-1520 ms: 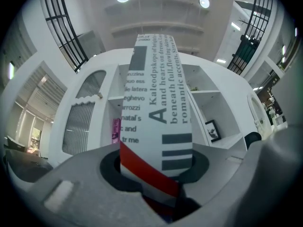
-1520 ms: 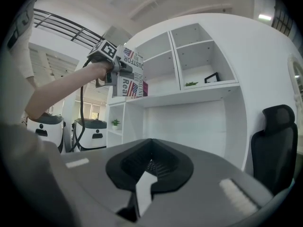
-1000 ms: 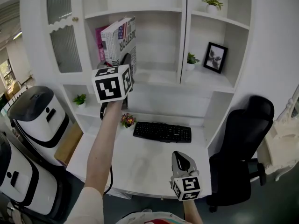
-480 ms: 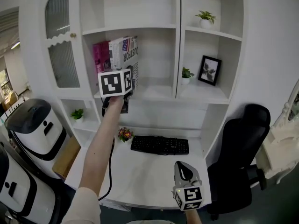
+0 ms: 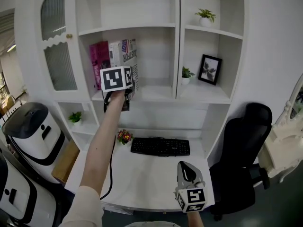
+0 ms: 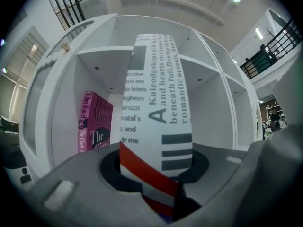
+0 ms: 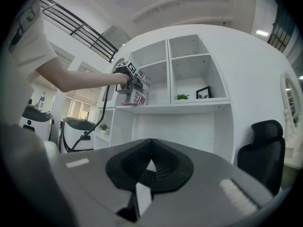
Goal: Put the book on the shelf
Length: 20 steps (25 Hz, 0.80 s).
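The white printed book point(image 5: 129, 56) stands upright in the left shelf compartment point(image 5: 151, 92), right beside a pink book point(image 5: 98, 63). My left gripper point(image 5: 125, 90) is raised to the shelf and shut on the white book's lower end. In the left gripper view the white book point(image 6: 158, 103) rises from between the jaws, with the pink book point(image 6: 94, 124) on its left. My right gripper point(image 5: 187, 170) hangs low over the desk's front, shut and holding nothing. The right gripper view shows its own jaws point(image 7: 149, 167) closed and, far off, the left gripper point(image 7: 129, 81) at the shelf.
A black keyboard point(image 5: 160, 146) and a small flower pot point(image 5: 124, 136) sit on the white desk point(image 5: 142, 174). A black chair point(image 5: 244, 136) stands at the right. A framed picture point(image 5: 209, 70) and small plants occupy the right shelves. White machines point(image 5: 31, 126) stand at the left.
The left gripper has carried the book from a tilted pose in front of the shelf to upright inside the compartment beside the pink book. The right gripper has stayed low.
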### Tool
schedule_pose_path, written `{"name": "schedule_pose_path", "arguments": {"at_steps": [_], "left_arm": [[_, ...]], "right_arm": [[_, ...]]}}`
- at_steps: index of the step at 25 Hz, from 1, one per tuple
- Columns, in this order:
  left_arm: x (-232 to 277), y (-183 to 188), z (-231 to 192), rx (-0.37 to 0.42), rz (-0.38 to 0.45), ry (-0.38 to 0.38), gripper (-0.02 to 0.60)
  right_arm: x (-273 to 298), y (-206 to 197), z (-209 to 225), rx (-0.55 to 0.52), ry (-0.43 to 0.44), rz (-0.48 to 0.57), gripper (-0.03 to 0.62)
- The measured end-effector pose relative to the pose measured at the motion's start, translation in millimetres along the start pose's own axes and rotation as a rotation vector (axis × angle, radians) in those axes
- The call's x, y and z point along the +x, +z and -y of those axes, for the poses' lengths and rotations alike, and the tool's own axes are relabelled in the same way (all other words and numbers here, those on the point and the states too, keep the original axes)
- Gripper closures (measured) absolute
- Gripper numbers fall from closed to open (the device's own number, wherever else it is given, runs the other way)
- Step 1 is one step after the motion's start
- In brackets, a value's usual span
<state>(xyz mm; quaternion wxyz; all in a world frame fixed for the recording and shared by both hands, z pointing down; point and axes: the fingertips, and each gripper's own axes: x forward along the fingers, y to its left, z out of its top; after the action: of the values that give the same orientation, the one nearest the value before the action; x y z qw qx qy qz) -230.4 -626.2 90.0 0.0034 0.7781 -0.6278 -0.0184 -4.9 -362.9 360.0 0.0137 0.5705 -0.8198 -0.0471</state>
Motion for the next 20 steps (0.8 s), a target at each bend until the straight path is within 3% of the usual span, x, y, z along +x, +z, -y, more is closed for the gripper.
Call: {"name": "schedule_pose_path", "arguments": {"at_steps": [20], "left_arm": [[77.8, -1.7, -25.2, -0.005, 0.008, 0.064, 0.420]], "right_arm": [[-2.1, -23.4, 36.1, 0.018, -0.137, -0.069, 0.593]]}}
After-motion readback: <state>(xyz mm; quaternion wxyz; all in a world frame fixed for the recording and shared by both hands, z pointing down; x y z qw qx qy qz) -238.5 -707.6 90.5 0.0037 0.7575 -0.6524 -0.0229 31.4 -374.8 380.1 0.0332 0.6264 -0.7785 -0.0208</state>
